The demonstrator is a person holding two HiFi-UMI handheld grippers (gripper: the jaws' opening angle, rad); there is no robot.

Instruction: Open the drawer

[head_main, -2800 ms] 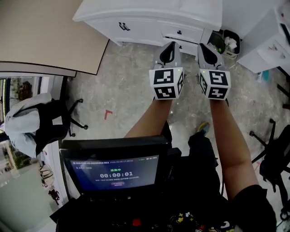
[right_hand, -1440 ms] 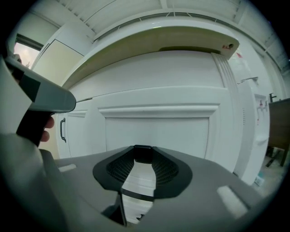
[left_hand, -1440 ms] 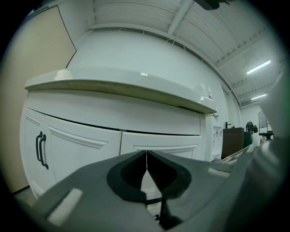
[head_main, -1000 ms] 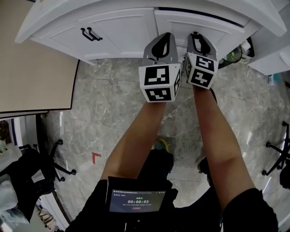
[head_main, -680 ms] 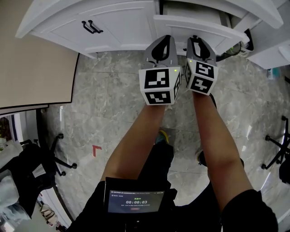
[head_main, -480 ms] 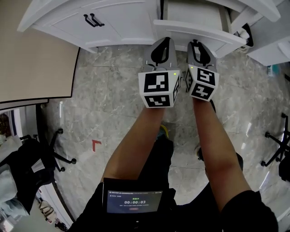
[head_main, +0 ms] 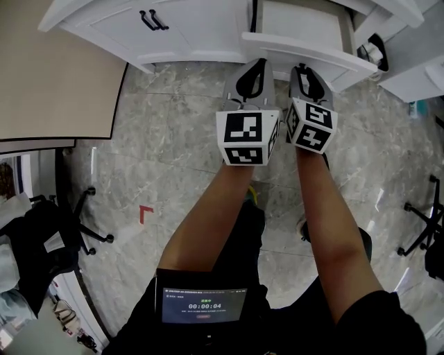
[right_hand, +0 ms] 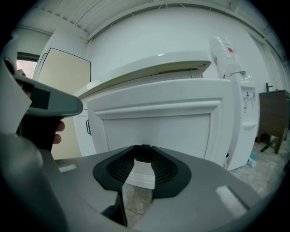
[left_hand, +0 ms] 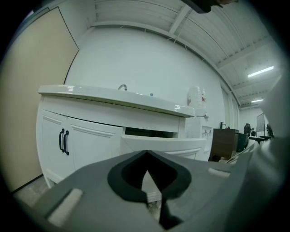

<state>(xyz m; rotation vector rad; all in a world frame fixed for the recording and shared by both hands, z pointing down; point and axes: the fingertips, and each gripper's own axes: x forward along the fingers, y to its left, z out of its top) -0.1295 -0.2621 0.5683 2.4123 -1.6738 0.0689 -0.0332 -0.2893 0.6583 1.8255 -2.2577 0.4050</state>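
Here, the white cabinet's [head_main: 201, 28] drawer [head_main: 291, 50] stands pulled out, its black handle [right_hand: 142, 154] clamped between the right gripper's [head_main: 305, 69] jaw tips; the left gripper [head_main: 253, 66], jaws together and empty, hangs just beside it, pointing at the drawer front

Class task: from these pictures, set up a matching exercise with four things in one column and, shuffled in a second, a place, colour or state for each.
Things:
1. drawer
2. cupboard door handles
3. floor mark
4. drawer handle

Place, colour or state:
A. red
B. pulled out
C. held in the right gripper
D. a pair on shut doors

Pairs: 1-B, 2-D, 3-A, 4-C
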